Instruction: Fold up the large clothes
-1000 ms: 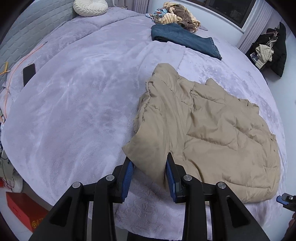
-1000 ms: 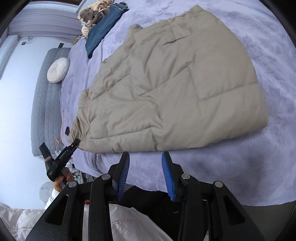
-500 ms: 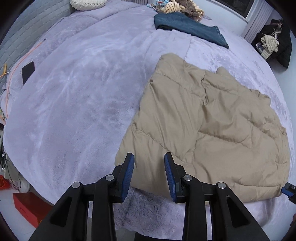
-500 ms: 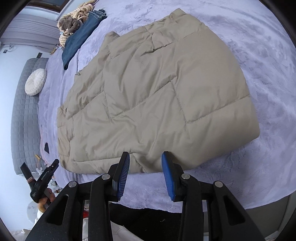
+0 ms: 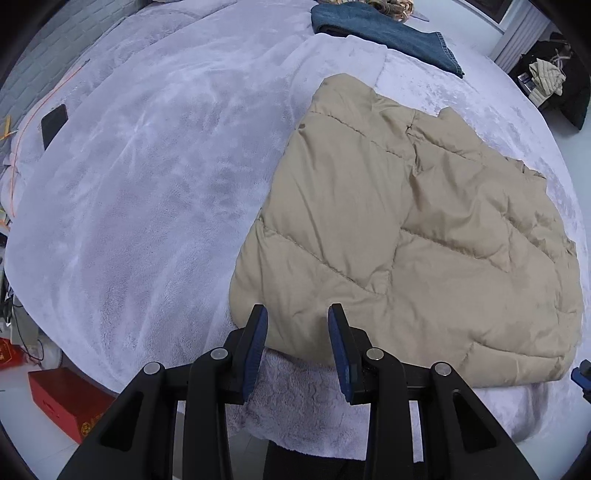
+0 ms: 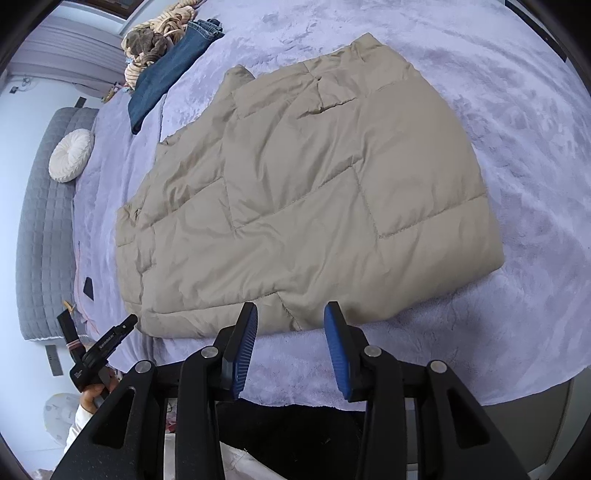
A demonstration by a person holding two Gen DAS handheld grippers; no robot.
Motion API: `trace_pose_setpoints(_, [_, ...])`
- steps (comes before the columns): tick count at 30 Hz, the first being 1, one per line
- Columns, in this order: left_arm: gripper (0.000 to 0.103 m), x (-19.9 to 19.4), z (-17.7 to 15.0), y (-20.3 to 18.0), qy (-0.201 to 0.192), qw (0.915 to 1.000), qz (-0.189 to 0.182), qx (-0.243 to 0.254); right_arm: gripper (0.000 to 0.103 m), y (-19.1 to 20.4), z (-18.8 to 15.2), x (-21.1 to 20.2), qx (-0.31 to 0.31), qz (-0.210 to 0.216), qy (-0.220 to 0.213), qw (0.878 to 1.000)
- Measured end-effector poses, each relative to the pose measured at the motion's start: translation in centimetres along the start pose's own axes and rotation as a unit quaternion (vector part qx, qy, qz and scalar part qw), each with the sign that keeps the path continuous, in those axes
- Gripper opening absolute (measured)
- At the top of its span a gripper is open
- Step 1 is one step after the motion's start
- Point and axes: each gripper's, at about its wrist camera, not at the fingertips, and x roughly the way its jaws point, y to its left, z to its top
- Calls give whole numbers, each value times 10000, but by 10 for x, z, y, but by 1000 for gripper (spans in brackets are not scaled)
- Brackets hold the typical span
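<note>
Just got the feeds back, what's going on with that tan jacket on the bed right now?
A person with a gripper in each hand is folding the tan puffer jacket on the lavender bed cover. The jacket lies flat near the bed's edge and nothing grips it. The left gripper is open at the jacket's near hem, and the right gripper is open at the same edge further along. Jeans lie beyond it, untouched. A further fold looks likely next.
</note>
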Motion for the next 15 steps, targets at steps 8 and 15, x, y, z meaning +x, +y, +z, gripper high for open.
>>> trace_pose_setpoints(8, [36, -27, 12, -3, -150, 9992, -163, 322, 61, 15, -12, -10, -52, 19, -265, 9996])
trace_pose_setpoints(15, [102, -30, 32, 5, -267, 9978, -166, 580, 67, 47, -14, 10, 78, -19, -350, 9994])
